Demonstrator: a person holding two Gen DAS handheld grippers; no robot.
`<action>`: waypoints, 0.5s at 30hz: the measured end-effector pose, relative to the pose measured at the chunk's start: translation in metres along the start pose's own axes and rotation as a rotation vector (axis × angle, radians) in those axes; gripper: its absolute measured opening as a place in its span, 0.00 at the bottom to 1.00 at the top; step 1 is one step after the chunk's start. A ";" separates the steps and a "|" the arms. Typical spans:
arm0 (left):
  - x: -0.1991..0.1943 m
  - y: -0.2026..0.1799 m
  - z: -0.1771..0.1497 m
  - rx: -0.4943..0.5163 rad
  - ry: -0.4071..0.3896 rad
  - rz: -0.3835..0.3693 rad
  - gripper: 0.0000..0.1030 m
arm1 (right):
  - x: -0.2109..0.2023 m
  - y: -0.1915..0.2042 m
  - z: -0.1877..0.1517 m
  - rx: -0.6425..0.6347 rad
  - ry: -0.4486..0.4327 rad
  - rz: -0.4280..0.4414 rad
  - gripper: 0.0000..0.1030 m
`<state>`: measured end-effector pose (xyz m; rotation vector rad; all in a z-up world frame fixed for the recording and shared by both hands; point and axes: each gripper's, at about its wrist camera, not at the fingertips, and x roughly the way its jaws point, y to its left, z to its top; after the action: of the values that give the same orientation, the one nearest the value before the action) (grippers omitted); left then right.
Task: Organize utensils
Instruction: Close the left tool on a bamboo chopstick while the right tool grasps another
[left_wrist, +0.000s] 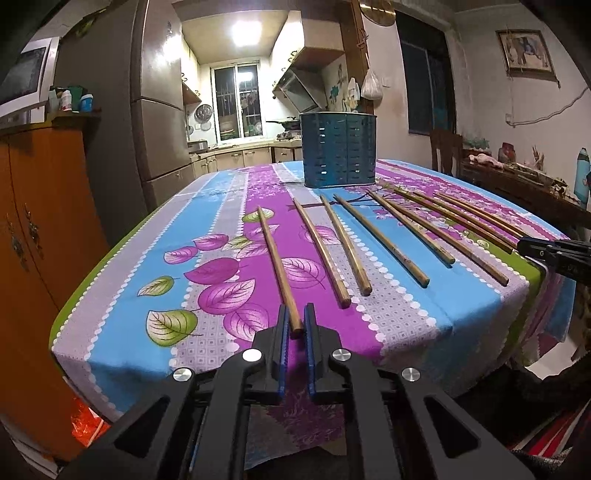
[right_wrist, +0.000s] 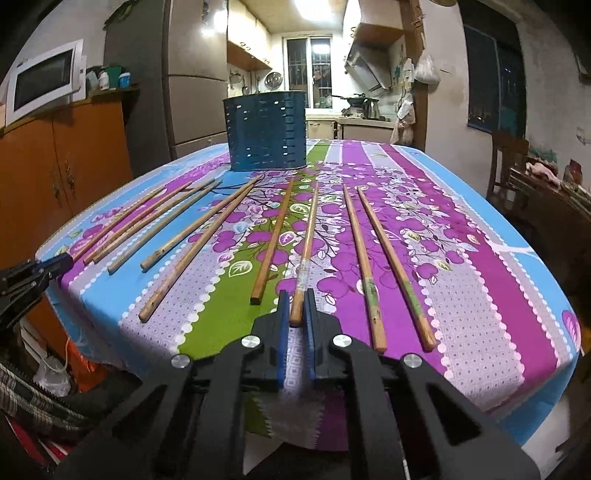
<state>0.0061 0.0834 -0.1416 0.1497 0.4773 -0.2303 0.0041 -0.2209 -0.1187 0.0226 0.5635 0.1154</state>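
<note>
Several wooden chopsticks lie side by side on the flowered tablecloth (left_wrist: 207, 236), their tips towards a blue perforated utensil holder (left_wrist: 339, 149) at the far side; the holder also shows in the right wrist view (right_wrist: 266, 131). My left gripper (left_wrist: 296, 321) has its jaws narrowly apart around the near end of the leftmost chopstick (left_wrist: 277, 266). My right gripper (right_wrist: 296, 308) has its jaws narrowly apart around the near end of another chopstick (right_wrist: 306, 243). Whether either pair of pads presses the stick is unclear. Each gripper shows at the edge of the other's view (left_wrist: 546, 251) (right_wrist: 40, 271).
An orange wooden cabinet (left_wrist: 40, 221) with a microwave (right_wrist: 44, 79) stands left of the table. A fridge (left_wrist: 159, 110) is behind it. A wooden chair (right_wrist: 508, 162) and a cluttered side table (left_wrist: 524, 181) stand at the right. The table's near edge (left_wrist: 258, 373) is just under the grippers.
</note>
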 end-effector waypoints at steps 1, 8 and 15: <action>-0.001 -0.001 0.000 0.005 -0.001 0.006 0.08 | 0.000 -0.001 0.000 0.007 -0.002 0.000 0.06; -0.017 0.008 0.012 -0.017 -0.055 0.029 0.08 | -0.013 -0.008 0.003 0.056 -0.037 -0.005 0.05; -0.036 0.018 0.037 -0.046 -0.132 0.033 0.08 | -0.036 -0.005 0.022 0.030 -0.116 -0.009 0.05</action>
<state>-0.0047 0.1000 -0.0906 0.0965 0.3485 -0.1952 -0.0140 -0.2296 -0.0814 0.0559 0.4493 0.0962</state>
